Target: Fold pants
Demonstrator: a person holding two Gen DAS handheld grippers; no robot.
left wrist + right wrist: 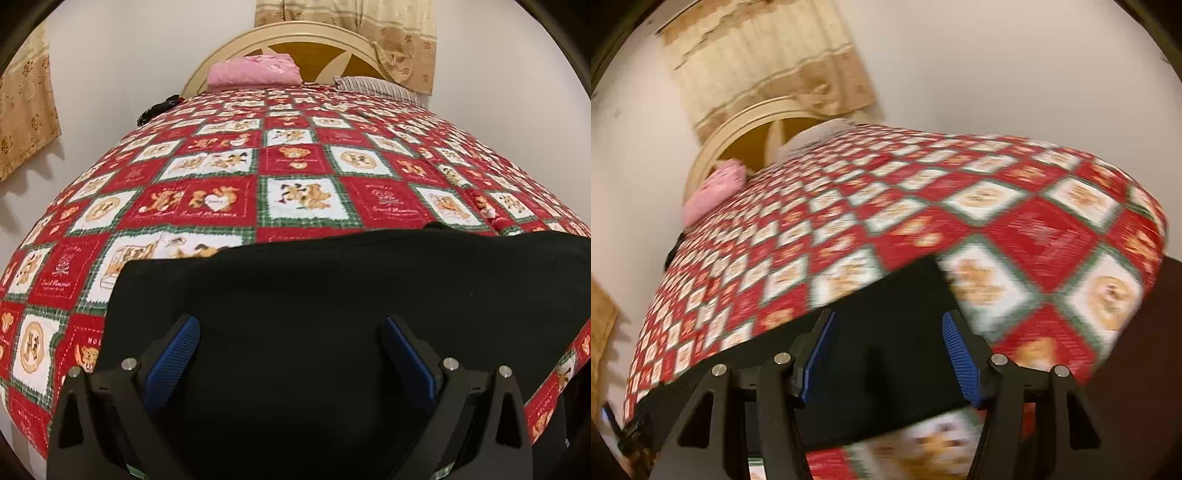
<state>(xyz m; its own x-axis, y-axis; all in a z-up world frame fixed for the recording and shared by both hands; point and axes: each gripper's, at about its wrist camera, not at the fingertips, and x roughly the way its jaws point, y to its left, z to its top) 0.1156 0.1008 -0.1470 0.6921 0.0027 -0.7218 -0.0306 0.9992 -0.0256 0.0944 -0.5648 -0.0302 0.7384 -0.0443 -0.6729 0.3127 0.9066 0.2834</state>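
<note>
1. I see the black pants (332,295) spread flat on the bed, directly beneath and ahead of my left claw (291,354), reaching off to its right.
2. My left claw has its blue pads (177,354) wide apart, holding nothing.
3. My right claw (888,354) is spread too, over the pants' (886,295) corner; that view is blurred.
4. The teddy-bear quilt (295,155) stretches beyond both claws.
5. Far ahead lie a pink pillow (255,68), the headboard (325,40) and curtains (402,29).

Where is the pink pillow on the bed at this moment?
The pink pillow lies at the far end of the bed, against the cream headboard, left of the striped pillow; the right wrist view shows it at far left.
</note>
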